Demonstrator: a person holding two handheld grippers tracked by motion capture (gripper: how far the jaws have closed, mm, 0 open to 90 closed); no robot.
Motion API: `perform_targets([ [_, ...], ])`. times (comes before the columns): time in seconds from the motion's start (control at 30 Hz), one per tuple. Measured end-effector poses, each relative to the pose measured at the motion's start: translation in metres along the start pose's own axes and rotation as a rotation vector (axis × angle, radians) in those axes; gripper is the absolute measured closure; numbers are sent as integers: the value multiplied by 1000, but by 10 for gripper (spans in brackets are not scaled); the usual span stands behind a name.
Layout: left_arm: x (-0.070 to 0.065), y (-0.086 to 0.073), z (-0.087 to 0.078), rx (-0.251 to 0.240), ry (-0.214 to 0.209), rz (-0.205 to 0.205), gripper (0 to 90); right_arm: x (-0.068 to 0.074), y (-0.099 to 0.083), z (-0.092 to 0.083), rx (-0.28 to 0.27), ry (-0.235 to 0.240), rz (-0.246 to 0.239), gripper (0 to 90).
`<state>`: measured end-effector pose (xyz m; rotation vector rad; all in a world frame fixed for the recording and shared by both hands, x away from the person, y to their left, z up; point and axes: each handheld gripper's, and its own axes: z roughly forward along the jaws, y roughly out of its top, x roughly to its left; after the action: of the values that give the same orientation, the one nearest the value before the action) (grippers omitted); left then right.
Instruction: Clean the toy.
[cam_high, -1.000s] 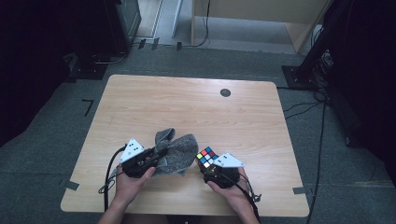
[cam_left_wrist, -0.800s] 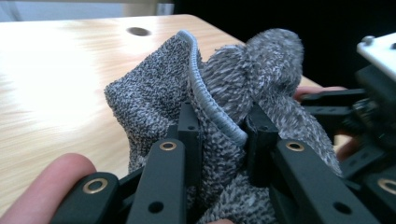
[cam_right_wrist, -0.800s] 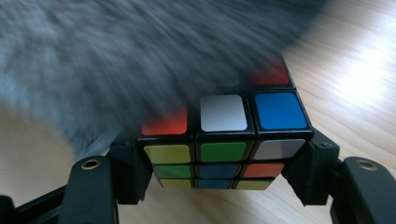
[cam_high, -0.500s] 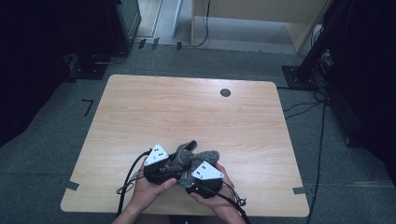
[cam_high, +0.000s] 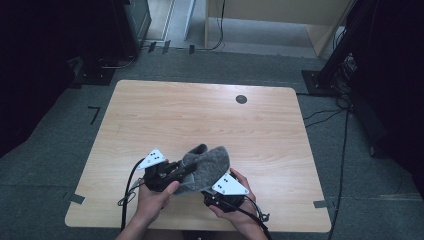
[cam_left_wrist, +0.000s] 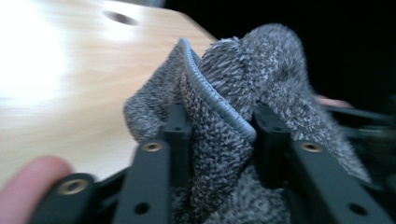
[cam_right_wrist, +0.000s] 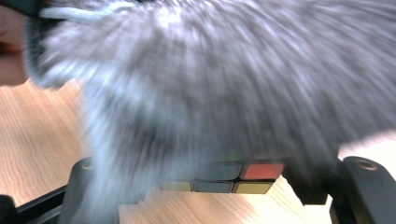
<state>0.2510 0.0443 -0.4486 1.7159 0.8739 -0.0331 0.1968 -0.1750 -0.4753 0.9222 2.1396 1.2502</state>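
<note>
Both hands are working close together at the near edge of the wooden bench (cam_high: 165, 115), forearms coming up from the bottom of the high view and angling inward toward each other. The left hand (cam_high: 152, 197) is wrapping around the body of the left gripper (cam_high: 186, 169), which is lying nearly level and pointing right, toward the other hand, its grey three-cornered plate tipping up on the left. In the left gripper view its jaws have just been closing and are now pinching a bunched fold of the grey fuzzy cloth (cam_left_wrist: 233, 116), the corded hem running between them; a fingertip is showing at the lower left of that view.

The right hand (cam_high: 239, 207) is cupping the right gripper (cam_high: 210, 192) from below and the near side, with its plate facing up and its jaws pointing far and left, under the cloth. In the right gripper view the jaws are standing partly apart on either side of a colour-tiled cube (cam_right_wrist: 224, 178), red, yellow and dark tiles peeking out; they seem to be gripping it, though blur and the cloth are hiding the contact.

The cloth (cam_high: 207, 162) is draping in a mound over the cube, held above the bench's near middle between the two grippers.
</note>
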Motion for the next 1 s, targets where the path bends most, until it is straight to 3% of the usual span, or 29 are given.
perform_targets([
  [0.1, -8, -3, 10, 56, 38, 39, 445, 6, 0, 2, 4, 2, -32, 344],
  [0.13, -8, -4, 10, 60, 42, 41, 433, 7, -1, 2, 7, -5, -42, 345],
  [0.17, -8, -4, 8, 47, 58, 44, 445, 8, -1, 2, 10, -18, -59, 345],
  [0.23, -6, -1, 0, 2, 105, 48, 585, 8, -1, 2, 9, -22, -62, 345],
  [0.3, -4, 2, -7, -23, 197, 65, 699, 7, 0, 1, 3, -26, -60, 345],
  [0.33, -1, 3, -10, -29, 214, 60, 710, 7, 0, -1, -11, -22, -51, 345],
  [0.37, 2, 3, -13, -41, 195, 39, 711, 6, 0, -2, -20, -15, -49, 345],
  [0.43, 3, 4, -13, -36, 89, 7, 681, 5, 1, -2, -21, -17, -51, 345],
  [0.5, -3, 4, -9, -20, 24, 14, 602, 6, 1, -1, -19, -14, -51, 345],
  [0.57, -12, 3, -3, 7, 12, 32, 477, 9, 0, 1, -15, -9, -57, 345],
  [0.67, -19, 1, 3, 39, 52, 70, 381, 10, 0, 0, -21, -13, -76, 344],
  [0.73, -14, 1, 2, 37, 65, 55, 388, 8, 2, -4, -32, -20, -77, 345],
  [0.77, -11, 2, 0, 24, 70, 41, 525, 6, 2, -4, -24, -33, -82, 345],
  [0.8, -9, 3, -3, 9, 91, 41, 525, 6, 2, -4, -24, -33, -82, 345],
  [0.87, -6, 3, -7, 0, 119, 61, 692, 4, 0, -4, -16, -41, -71, 345],
  [0.93, -4, 3, -9, -8, 73, 48, 721, 3, -1, -3, -16, -34, -60, 345],
  [1.0, -8, 2, -7, 0, 2, 64, 712, 5, 0, -2, -16, -29, -62, 344],
])
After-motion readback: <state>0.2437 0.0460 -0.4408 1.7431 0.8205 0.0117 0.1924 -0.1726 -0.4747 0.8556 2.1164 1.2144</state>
